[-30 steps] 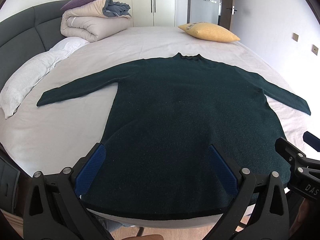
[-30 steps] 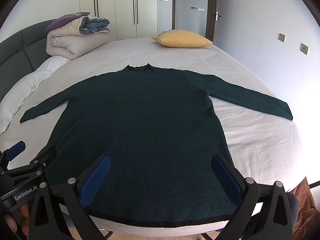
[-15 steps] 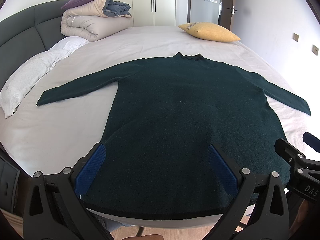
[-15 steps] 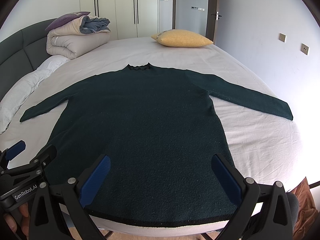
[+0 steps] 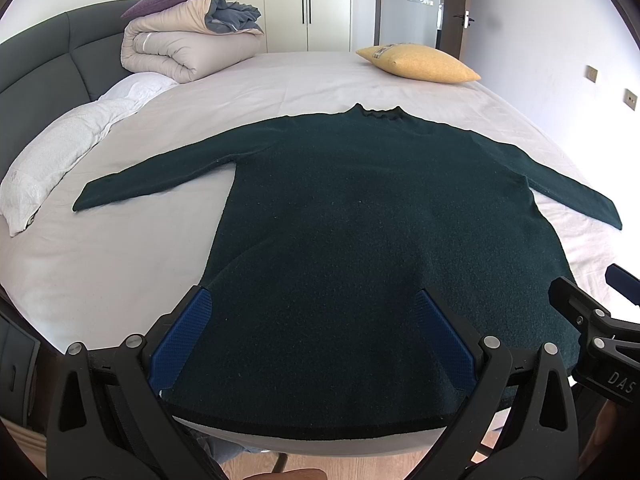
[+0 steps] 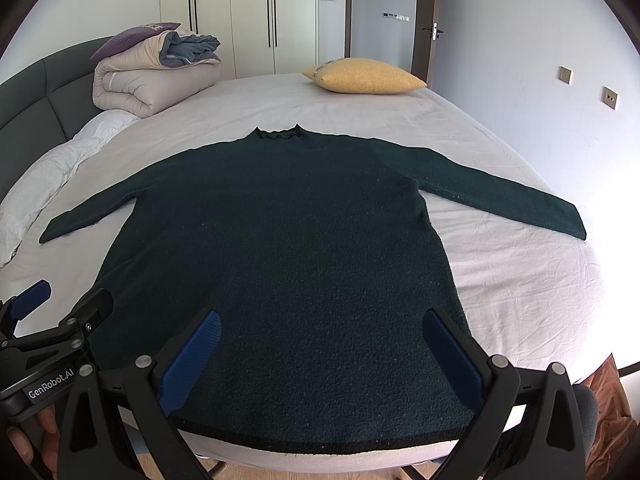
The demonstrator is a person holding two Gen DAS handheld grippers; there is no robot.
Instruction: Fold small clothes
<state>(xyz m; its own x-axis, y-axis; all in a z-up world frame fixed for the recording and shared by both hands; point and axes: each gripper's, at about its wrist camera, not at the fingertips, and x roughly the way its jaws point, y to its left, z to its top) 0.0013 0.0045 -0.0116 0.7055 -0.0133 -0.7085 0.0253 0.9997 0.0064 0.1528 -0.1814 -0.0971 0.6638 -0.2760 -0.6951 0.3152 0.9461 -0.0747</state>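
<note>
A dark green long-sleeved sweater (image 5: 360, 216) lies flat on the white bed, collar at the far side, both sleeves spread out, hem at the near edge. It also shows in the right wrist view (image 6: 288, 240). My left gripper (image 5: 316, 320) is open and empty, held over the hem's left part. My right gripper (image 6: 320, 340) is open and empty, held over the hem's right part. Each gripper shows at the edge of the other's view: the right one (image 5: 588, 312) and the left one (image 6: 56, 308).
The bed sheet (image 5: 100, 264) stretches around the sweater. A folded duvet stack (image 5: 188, 48) and a white pillow (image 5: 60, 148) lie at the far left by the grey headboard. A yellow cushion (image 5: 420, 64) lies at the far right. Wardrobes and a door stand behind.
</note>
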